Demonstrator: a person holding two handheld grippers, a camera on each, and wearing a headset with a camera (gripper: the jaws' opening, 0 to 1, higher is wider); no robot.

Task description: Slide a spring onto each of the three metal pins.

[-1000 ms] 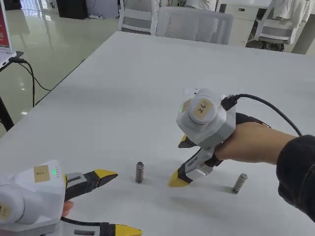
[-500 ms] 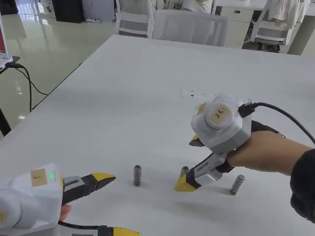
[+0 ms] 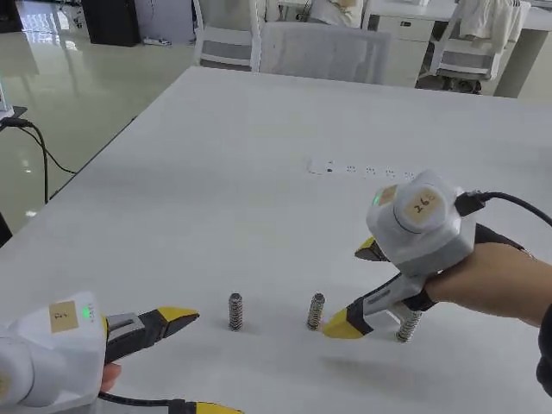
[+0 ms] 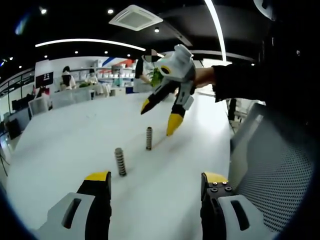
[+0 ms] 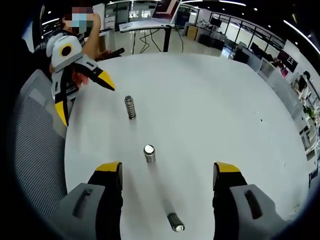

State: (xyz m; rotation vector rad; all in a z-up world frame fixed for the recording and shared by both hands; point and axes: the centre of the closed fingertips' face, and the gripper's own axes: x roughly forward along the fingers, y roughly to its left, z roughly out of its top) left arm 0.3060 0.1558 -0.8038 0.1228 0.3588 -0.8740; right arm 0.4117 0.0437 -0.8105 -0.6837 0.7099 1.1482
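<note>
One spring point(image 3: 407, 329) half-hidden behind right hand-held gripper point(image 3: 349, 290); left hand-held gripper point(image 3: 200, 362) cut off; both gaping, empty.

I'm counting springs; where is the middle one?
Head view: the middle spring stands upright on the table, just left of the right gripper's lower tip.

1. The surface point(image 3: 216, 155) was a broad, plain white tabletop with a matte finish.
2. The left spring point(image 3: 235, 311) stood upright on it, towards the near side.
3. The middle spring point(image 3: 316, 311) stood upright as well. The right gripper view showed a round, shiny top on it.
4. The right spring point(image 3: 410, 328) leaned a little out of true.
5. The three stood in a row, well apart from one another. I could not tell whether a pin ran through each coil.
6. Farther out lay a pale flat strip point(image 3: 354, 169) with small dark marks, too small to identify.
</note>
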